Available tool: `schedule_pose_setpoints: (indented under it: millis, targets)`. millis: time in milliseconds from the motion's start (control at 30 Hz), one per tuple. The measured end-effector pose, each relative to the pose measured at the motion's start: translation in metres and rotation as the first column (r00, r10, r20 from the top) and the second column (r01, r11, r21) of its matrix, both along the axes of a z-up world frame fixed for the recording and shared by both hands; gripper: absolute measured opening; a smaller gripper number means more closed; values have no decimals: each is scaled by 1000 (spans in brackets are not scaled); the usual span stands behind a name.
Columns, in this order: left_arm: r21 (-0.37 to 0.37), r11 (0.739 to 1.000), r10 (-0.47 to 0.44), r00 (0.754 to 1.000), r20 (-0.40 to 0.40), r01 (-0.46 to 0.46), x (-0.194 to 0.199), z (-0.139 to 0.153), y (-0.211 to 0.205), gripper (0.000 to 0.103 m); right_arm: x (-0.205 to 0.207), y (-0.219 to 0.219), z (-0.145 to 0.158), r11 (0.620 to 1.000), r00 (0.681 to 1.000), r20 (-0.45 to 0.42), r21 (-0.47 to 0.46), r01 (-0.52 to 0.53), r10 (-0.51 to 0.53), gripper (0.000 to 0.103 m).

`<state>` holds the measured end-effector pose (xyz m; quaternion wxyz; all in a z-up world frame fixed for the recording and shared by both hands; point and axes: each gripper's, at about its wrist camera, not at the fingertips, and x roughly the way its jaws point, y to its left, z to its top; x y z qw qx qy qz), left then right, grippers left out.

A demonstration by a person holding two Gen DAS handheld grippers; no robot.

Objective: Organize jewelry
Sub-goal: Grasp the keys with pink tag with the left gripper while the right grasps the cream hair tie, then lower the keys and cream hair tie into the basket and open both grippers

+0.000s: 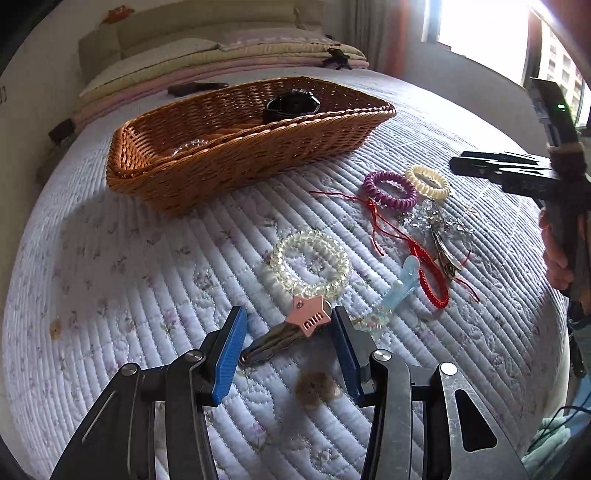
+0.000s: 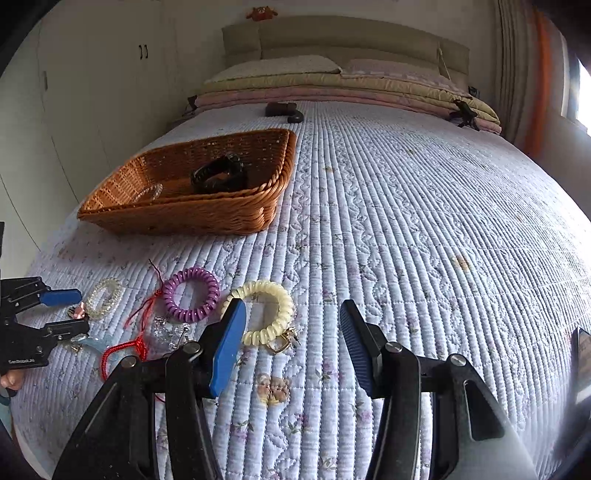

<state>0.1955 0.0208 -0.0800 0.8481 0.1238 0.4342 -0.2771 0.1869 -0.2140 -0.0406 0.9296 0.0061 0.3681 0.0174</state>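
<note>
A wicker basket (image 1: 229, 162) on the quilted bed holds a black watch (image 1: 291, 105) and a clear bead bracelet (image 1: 190, 147). My left gripper (image 1: 286, 325) is open, its jaws on either side of a pink star hair clip (image 1: 308, 319), which lies by a clear coil hair tie (image 1: 310, 264). A purple coil tie (image 1: 389, 188), a cream coil tie (image 1: 428, 181), a red cord bracelet (image 1: 428, 273), a light blue clip (image 1: 400, 284) and silver trinkets (image 1: 439, 229) lie to the right. My right gripper (image 2: 293, 317) is open and empty, just right of the cream coil tie (image 2: 264, 312).
Folded quilts and pillows (image 2: 343, 81) lie at the head of the bed. A dark object (image 2: 284, 110) lies beyond the basket (image 2: 192, 214). A window (image 1: 484, 33) is on the right and wardrobes (image 2: 92, 92) on the left. A dark device (image 2: 581, 354) lies at the right edge.
</note>
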Motion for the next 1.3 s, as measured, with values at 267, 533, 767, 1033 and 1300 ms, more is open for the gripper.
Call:
schedule_pose_setpoints:
  millis: [267,533,767,1033,1300]
  targets:
    - [-26,998,64,998,-8,-64,-5,-1,5,24,31,5,-24,1000,996,-85,26,6,-4,38]
    - [-36,986,160,987,3,-160,-16,0,2,20,25,20,-23,998,998,-45,-48,-33,31,14]
    - [-83,974,213,977,9,-212,-18,5,9,20,12,28,-18,998,999,-17,-43,-51,50,13]
    - [-197,957,227,972,60,-212,-28,26,20,20,-15,31,10,998,996,56,-25,-65,66,13]
    - [-277,943,241,954,180,-186,-11,89,16,20,-8,50,82,994,974,201,-57,-94,104,13]
